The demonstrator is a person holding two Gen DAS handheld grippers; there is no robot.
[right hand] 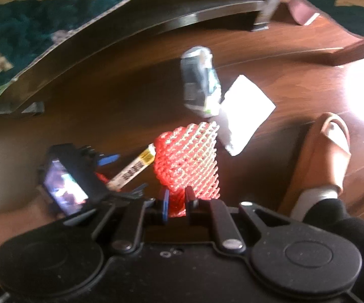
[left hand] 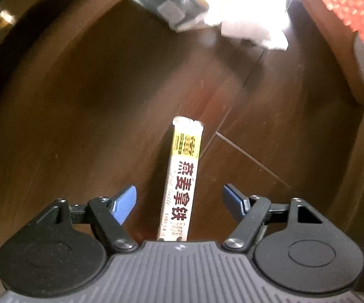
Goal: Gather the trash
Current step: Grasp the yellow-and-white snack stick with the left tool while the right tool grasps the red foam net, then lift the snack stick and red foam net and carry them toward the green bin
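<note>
Gathering litter off the wooden floor [left hand: 81, 101]

Left tool [left hand: 179, 200] gapes around the sachet [left hand: 182, 176]; right tool [right hand: 176, 202] pinches red netting [right hand: 189, 156]. Beyond the sachet: crumpled wrapper [left hand: 169, 5], white paper [left hand: 252, 30].

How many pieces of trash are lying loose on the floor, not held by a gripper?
3: the stick sachet between the open left fingers, the crumpled grey wrapper, the white paper beside it. More may be hidden.
</note>
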